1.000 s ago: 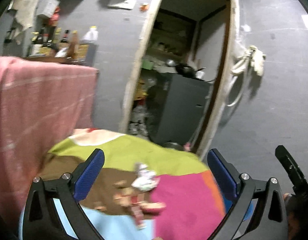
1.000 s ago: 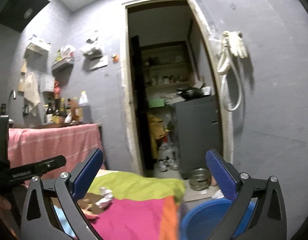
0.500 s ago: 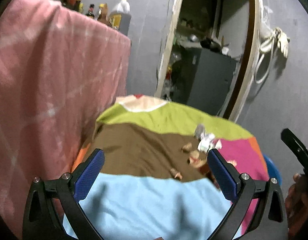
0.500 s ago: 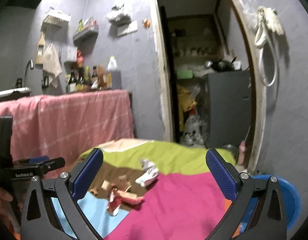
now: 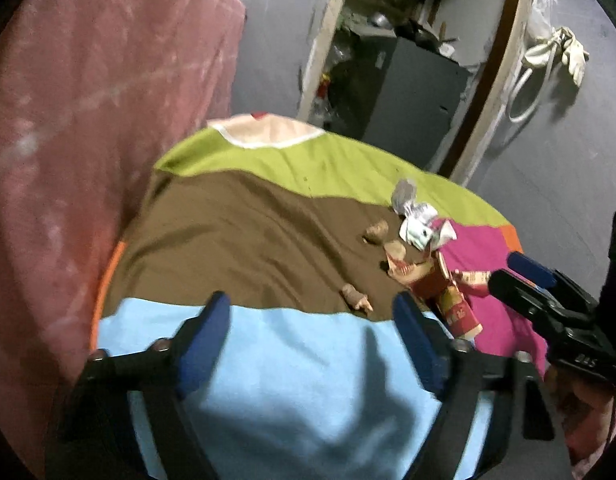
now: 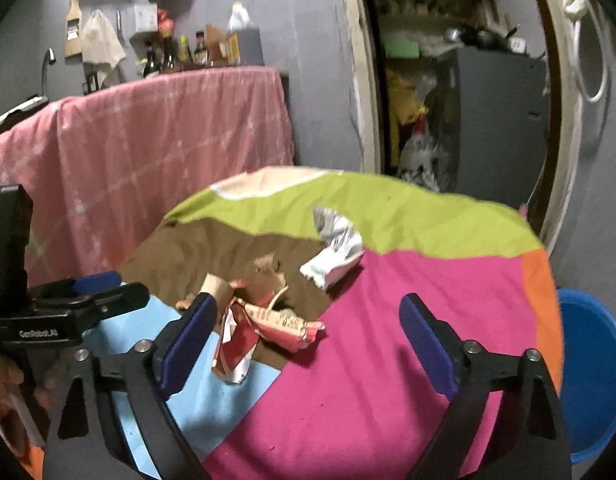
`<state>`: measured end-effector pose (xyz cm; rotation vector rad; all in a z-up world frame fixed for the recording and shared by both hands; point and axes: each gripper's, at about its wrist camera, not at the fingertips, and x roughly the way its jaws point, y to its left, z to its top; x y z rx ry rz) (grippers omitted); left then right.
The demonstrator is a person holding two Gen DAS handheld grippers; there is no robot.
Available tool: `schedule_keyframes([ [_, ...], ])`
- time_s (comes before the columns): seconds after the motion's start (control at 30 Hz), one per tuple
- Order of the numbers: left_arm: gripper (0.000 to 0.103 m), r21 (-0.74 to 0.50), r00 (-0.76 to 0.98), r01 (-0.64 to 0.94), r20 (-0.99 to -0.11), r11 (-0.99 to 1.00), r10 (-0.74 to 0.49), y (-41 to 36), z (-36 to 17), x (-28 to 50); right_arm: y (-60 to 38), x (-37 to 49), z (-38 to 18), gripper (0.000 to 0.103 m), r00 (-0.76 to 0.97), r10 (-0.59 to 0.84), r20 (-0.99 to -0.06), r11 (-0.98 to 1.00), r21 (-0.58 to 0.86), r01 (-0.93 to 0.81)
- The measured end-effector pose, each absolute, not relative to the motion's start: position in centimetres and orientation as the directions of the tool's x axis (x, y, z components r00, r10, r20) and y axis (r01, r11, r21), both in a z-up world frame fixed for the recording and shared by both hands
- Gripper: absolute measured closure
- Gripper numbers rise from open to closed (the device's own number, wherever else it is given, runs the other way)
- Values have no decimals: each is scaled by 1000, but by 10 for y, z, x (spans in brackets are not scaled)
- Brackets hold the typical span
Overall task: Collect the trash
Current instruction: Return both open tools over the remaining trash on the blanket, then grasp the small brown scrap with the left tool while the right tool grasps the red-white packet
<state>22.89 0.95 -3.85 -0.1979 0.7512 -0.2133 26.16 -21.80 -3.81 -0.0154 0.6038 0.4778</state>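
Right wrist view shows the approach step of collecting the trash: the right gripper (image 6: 308,336) hangs over the patchwork-covered counter (image 6: 388,360) with its fingers (image 6: 426,344) apart and nothing between them, their jaws having just been narrowing. The crumpled red wrapper (image 6: 268,328) lies just ahead of its left finger where the brown, blue and pink patches meet, brown paper scraps (image 6: 268,272) sit behind it, and a crumpled white paper (image 6: 336,256) lies further back at the edge of the green patch. A blue basin (image 6: 592,372) stands below the counter's right edge, a likely place for the trash. Left wrist view shows the left gripper (image 5: 312,332) over the light blue patch, fingers apart and empty, also just closing in, with a small brown scrap (image 5: 356,298) just ahead. Next, I judge, each gripper must drop further and centre on one piece before pinching.
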Motion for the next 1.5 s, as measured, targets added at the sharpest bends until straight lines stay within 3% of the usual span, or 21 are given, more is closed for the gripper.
schedule_keyframes([
  [0.17,51,-258,680,180,-665,949,-309,0,-40,237,-214,268,-44,26,677,447,-585,875,128,-467],
  [0.3,66,-259,651,215,-680,941,-336,-9,-44,247,-207,275,-48,30,642,471,-605,855,135,-500],
  [0.47,75,-275,626,228,-693,934,-357,-12,-48,257,-202,280,-55,38,602,491,-629,837,149,-526],
  [0.73,88,-252,614,228,-713,941,-340,-17,-53,260,-198,280,-53,39,590,518,-619,818,156,-554],
  [0.8,92,-255,615,222,-712,941,-338,-16,-53,260,-195,281,-53,51,584,520,-624,813,150,-563],
  [0.93,92,-255,620,220,-709,942,-337,-15,-52,260,-192,280,-53,61,582,522,-624,807,140,-574],
  [1.0,92,-250,624,221,-707,943,-334,-16,-51,259,-193,279,-52,74,588,520,-620,808,134,-574],
  [1.5,92,-259,638,198,-698,945,-326,-19,-41,235,-202,251,-55,93,588,508,-630,804,101,-586],
])
